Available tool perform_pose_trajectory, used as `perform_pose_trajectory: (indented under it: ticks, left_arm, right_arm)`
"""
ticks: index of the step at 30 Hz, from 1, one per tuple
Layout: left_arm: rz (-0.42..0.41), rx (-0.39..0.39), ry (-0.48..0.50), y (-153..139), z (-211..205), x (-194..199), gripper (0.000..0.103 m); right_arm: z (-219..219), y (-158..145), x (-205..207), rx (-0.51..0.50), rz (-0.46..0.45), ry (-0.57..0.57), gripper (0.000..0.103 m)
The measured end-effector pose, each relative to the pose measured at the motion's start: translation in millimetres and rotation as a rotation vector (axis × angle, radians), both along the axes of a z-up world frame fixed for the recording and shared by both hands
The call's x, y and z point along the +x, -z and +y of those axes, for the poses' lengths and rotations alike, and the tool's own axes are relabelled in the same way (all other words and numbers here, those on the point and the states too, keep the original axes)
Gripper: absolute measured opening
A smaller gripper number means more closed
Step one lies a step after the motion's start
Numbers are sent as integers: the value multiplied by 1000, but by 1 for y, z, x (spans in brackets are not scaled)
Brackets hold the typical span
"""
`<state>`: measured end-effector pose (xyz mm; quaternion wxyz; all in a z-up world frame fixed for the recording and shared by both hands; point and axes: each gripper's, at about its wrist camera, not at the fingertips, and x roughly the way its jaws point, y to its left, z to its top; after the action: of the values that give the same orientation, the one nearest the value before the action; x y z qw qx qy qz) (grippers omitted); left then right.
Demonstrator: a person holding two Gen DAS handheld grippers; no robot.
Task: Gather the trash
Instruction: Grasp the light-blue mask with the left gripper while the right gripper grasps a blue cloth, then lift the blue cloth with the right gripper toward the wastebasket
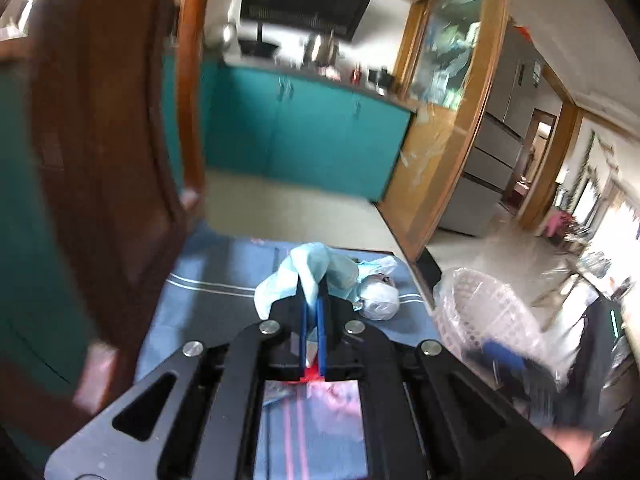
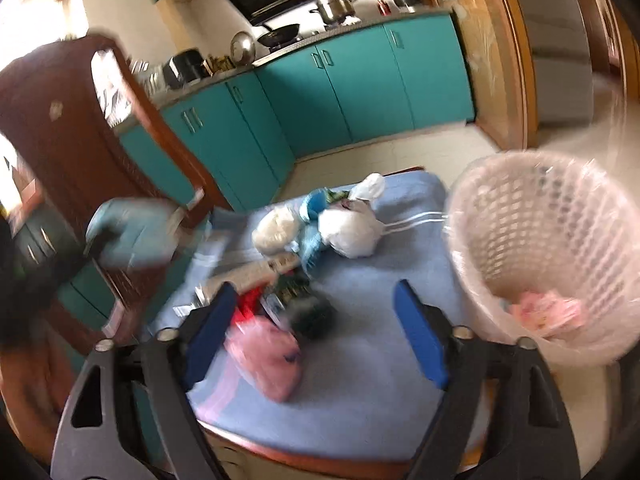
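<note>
A: Trash is lying heaped on the blue cloth [image 2: 360, 360] covering the table, and one piece of it, a pale blue crumpled wrapper [image 1: 312, 268], is sitting pinched in my left gripper [image 1: 313, 308]. I am clenching the blue pads [image 1: 304, 320] almost together on it, at about twelve o'clock from the camera on that side.

B: What is lying past the wrapper?

A: A white knotted bag [image 1: 380, 300] is resting on the cloth at roughly one o'clock from the left gripper, just beside the wrapper. At three o'clock the white mesh basket [image 1: 480, 312], lined with clear plastic, is standing beside the table edge.

B: And the right side?

A: I am holding my right gripper [image 2: 316, 332] spread wide, gripping nothing. Between its blue pads [image 2: 420, 332] a pink bag [image 2: 268, 360] is lying on the cloth, with a dark blurred lump [image 2: 316, 316] just above it. At twelve o'clock the white knotted bag [image 2: 352, 232], a pale ball of plastic [image 2: 276, 232] and some blue scraps [image 2: 312, 240] are clustering together. At two o'clock the basket [image 2: 540, 232] is tilting toward me, with something pink [image 2: 548, 312] lying inside it.

B: Anything at nine o'clock?

A: The blue wrapper [image 2: 132, 236], blurred, in front of the brown cabinet [image 2: 60, 128].
</note>
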<state>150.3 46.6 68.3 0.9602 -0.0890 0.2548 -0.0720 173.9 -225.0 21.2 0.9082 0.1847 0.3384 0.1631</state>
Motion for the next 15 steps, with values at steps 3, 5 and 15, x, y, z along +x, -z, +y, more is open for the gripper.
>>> perform_pose_trajectory:
  ticks: [3,5,15]
  left_arm:
    - [-26,38,-9,10,-4,-28,5]
    - [-28,42,-5,14,-3,-33,5]
    - [-42,9,-3,7,10,-30,5]
  right_arm:
    - [1,2,39,103,56,9,64]
    - [7,5,74,150,105,11,56]
    - [54,32,177,124,298,36,34]
